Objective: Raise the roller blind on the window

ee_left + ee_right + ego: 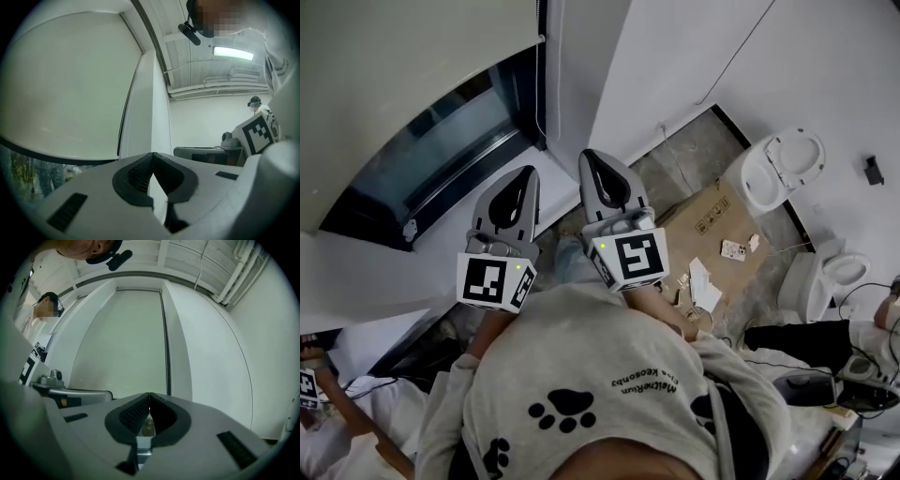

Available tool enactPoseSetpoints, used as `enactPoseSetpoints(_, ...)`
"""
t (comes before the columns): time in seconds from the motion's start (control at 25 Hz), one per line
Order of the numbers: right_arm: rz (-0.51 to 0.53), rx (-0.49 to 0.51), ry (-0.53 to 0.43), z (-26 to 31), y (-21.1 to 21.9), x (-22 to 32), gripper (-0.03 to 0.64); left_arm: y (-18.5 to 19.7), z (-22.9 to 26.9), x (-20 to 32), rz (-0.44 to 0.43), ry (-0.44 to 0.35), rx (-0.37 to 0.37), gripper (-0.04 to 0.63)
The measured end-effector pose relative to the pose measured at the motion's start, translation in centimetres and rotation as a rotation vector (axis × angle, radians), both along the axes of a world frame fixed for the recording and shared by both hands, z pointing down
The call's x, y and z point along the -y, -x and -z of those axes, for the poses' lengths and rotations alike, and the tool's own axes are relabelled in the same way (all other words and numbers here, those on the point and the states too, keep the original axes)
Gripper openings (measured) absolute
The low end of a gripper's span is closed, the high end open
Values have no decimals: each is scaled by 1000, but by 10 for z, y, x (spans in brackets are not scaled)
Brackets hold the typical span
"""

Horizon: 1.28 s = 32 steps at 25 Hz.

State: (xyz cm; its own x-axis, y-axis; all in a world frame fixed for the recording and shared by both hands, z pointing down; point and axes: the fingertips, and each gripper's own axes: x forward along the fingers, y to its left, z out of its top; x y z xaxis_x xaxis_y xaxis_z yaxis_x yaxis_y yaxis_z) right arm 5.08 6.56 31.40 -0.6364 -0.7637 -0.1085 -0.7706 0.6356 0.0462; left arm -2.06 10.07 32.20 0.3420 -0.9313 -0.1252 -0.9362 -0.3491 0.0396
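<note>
The pale roller blind (403, 66) hangs over the upper part of the window, with dark glass (431, 159) showing below its bottom bar. Its thin cord (542, 94) runs down the right side of the frame. My left gripper (527, 173) and right gripper (593, 155) are held side by side in front of the window's lower right corner, both shut and empty, touching nothing. In the left gripper view the blind (70, 93) fills the left, beyond the shut left gripper (152, 154). The right gripper (149, 394) faces the blind (122, 343) and the dark cord line (166, 348).
A white sill (356, 272) runs under the window. On the floor to the right lie a flattened cardboard box (712, 220) and two white toilets (778, 169) (825, 281), with cables near them. Another person's hand (319, 375) is at the lower left.
</note>
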Motion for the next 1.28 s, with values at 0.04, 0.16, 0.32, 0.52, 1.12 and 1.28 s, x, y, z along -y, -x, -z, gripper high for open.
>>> enactPoseSetpoints(0.04, 1, 1, 0, 0, 2, 11, 9, 1, 0, 10, -3, 1, 1, 8)
enactPoseSetpoints(0.16, 0, -2, 1, 2, 8, 44, 9, 4, 1, 43, -13, 3, 5, 8)
enactPoseSetpoints(0.32, 7, -17, 17, 2, 18, 88, 9, 7, 2, 85, -24, 15, -4, 8)
enactPoseSetpoints(0.52, 28, -35, 33, -1, 29, 132, 9, 15, 3, 129, -8, 24, -8, 8)
enactPoseSetpoints(1.12, 92, -45, 56, -4, 61, 210, 9, 28, 8, 228, 16, 14, -6, 8)
enactPoseSetpoints(1.28, 72, -36, 63, -8, 64, 213, 9, 30, 5, 235, -5, 17, -6, 9)
